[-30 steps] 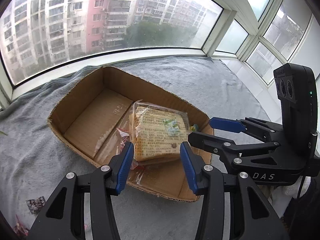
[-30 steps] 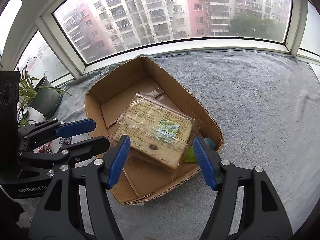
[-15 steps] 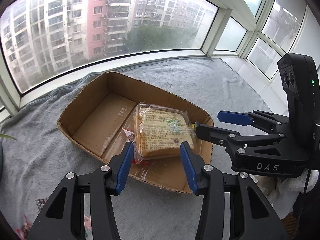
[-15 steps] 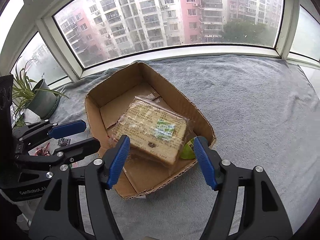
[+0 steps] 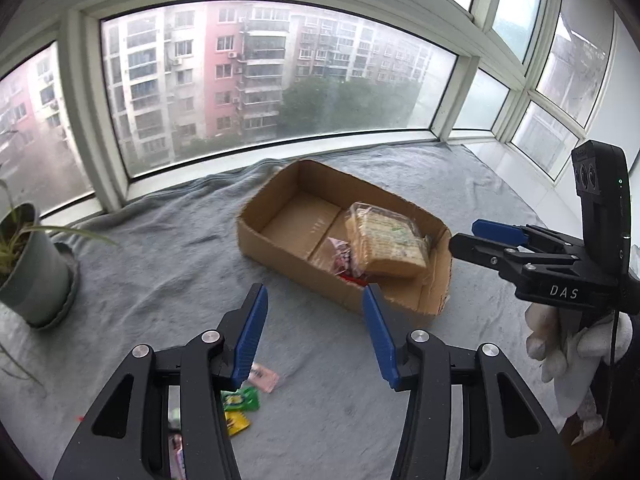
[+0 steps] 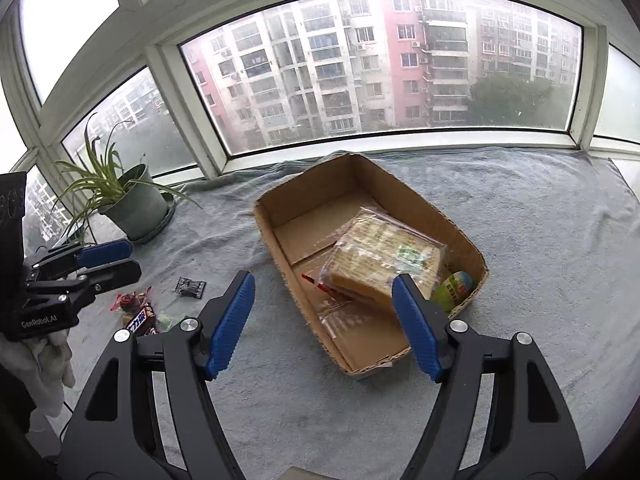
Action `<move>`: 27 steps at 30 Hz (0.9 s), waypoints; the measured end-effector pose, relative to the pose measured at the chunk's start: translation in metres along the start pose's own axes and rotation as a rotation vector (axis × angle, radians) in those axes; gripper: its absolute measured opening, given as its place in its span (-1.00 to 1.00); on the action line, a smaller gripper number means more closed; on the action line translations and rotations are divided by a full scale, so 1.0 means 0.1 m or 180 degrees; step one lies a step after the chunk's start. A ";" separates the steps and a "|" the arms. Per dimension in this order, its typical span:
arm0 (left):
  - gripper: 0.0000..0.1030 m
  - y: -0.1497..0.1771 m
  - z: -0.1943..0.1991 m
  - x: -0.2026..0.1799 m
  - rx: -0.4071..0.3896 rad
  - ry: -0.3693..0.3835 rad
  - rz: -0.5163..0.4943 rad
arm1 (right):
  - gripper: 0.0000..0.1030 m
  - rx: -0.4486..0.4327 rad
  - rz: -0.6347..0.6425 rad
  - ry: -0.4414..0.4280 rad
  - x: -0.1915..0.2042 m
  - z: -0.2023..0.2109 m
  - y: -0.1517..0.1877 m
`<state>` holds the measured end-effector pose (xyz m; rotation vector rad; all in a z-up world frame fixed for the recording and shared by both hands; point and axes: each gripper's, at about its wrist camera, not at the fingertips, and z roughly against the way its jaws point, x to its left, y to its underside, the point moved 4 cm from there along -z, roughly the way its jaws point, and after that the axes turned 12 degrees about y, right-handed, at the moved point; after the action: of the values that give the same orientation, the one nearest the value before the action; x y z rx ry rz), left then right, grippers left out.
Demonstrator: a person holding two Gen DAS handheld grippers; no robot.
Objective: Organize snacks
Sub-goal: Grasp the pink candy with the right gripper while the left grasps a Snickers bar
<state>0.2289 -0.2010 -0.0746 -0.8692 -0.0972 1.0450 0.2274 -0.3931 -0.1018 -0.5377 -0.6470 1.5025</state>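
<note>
Left gripper [image 5: 316,332]: jaws spread wide, nothing between them, held above the grey blanket [image 5: 160,264]. Right gripper [image 6: 324,324]: jaws likewise wide apart, holding nothing. The cardboard box [image 6: 280,248] sits ahead of both grippers, open-topped. Inside it, toward the end nearest the right gripper, a wrapped bread pack [image 6: 380,256] lies tilted over a clear red-trimmed bag [image 6: 320,284]; a green packet [image 6: 454,286] lies beside it. Loose snack packets [image 6: 140,312] lie on the blanket beneath the left gripper. A potted plant [image 6: 132,204] stands beyond them.
</note>
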 end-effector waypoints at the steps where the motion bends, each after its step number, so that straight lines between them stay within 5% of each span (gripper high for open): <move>1: -0.06 0.05 0.12 0.09 -0.0030 -0.0045 0.0035 | 0.43 0.0002 0.0074 0.0031 0.08 0.02 0.01; 12: -0.06 0.87 1.06 1.06 -0.0229 -0.0517 0.0771 | 0.43 0.0055 0.0708 -0.0128 0.93 0.05 0.25; 27: -0.07 1.70 0.81 1.24 0.0036 -0.0576 0.1071 | 0.43 0.0464 0.0921 -0.0279 1.42 -0.52 0.65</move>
<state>0.1363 -0.0205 -0.1727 -0.7952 -0.0989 1.4378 0.2107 -0.2473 -0.1761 -0.4690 -0.5375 1.8384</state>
